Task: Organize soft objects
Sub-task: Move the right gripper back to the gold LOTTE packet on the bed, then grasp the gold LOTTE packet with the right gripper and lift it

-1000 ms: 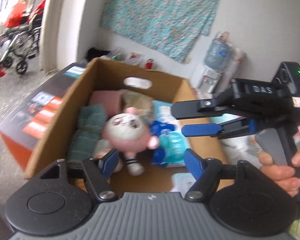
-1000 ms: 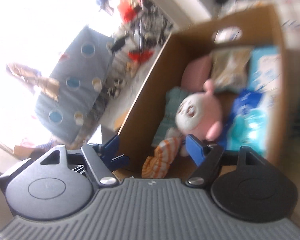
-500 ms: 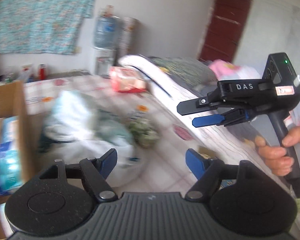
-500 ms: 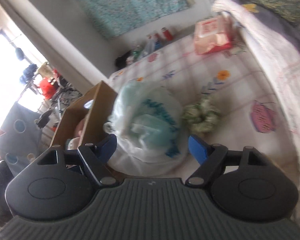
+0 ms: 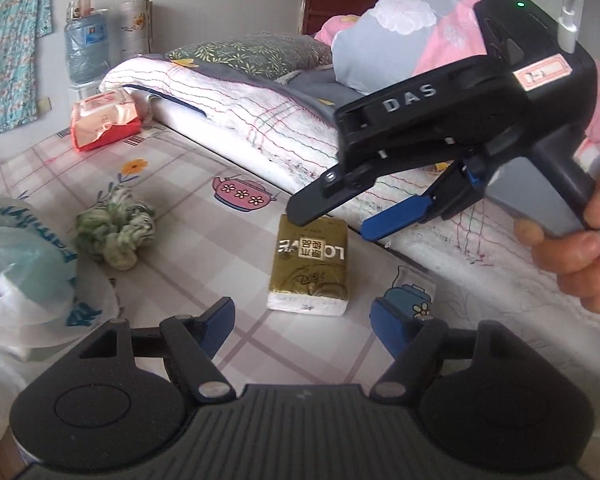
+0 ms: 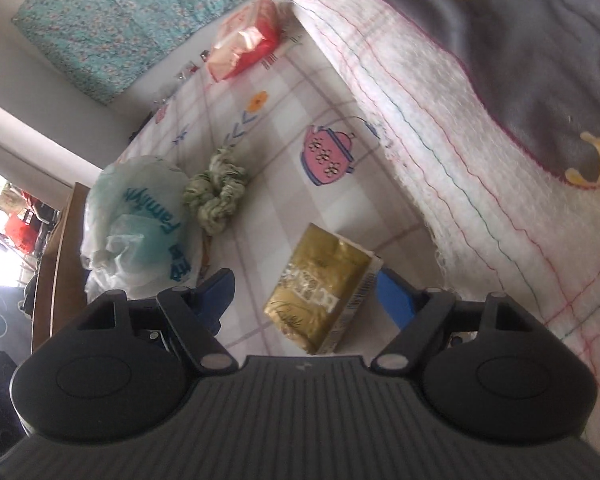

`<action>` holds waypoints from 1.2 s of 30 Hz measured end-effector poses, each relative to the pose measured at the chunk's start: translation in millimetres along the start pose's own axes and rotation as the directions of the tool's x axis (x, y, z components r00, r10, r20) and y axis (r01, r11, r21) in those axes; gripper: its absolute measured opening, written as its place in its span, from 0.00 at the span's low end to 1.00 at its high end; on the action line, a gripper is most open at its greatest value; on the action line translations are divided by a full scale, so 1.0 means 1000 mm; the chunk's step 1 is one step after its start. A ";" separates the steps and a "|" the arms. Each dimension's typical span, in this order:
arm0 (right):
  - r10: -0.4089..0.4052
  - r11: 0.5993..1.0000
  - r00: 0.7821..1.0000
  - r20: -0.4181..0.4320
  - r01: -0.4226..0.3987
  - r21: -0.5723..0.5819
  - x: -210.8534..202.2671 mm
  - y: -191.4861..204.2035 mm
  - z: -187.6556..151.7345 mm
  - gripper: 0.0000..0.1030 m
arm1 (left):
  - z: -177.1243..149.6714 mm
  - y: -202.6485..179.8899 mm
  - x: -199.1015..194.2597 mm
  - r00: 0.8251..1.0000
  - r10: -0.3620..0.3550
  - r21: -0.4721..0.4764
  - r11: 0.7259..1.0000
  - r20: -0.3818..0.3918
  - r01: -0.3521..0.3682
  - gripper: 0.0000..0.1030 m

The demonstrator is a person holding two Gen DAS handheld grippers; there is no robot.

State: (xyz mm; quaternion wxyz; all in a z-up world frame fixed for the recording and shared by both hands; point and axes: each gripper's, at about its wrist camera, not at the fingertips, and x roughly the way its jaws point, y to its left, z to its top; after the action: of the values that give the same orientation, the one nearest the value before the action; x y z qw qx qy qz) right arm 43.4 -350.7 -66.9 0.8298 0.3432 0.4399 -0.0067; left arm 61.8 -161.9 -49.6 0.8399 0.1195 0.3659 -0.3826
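Both tongs are over the bed, on the checked sheet with flower and teapot prints, and both stand wide open with nothing between the blue pads. The left tongs point down at a gold tissue pack, which lies flat on the sheet just ahead of its fingertips, not touched. The right tongs are also aimed at this gold tissue pack; from their own view the pack lies in the gap between the two fingers, closer to the right finger, but the pads do not press on it. In the left view the right tongs hang above the far end of the pack, held by a hand. To the left of both tongs lie a green-white yarn-like bundle and a white plastic bag with blue letters. Far ahead rests a red packet. To the right a folded white quilt borders the sheet.
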 end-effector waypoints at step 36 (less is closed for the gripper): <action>0.146 0.989 0.989 0.009 -0.146 0.032 0.016 0.003 -0.002 0.51 | 0.010 -0.014 0.018 0.984 0.174 -0.106 0.980 0.028 -0.170 0.52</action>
State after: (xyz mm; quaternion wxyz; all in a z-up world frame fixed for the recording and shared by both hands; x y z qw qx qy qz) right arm 52.6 -342.8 -78.3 0.8239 0.3880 0.4105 0.0459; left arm 64.6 -186.3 -54.1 0.8815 0.0998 0.3579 -0.2915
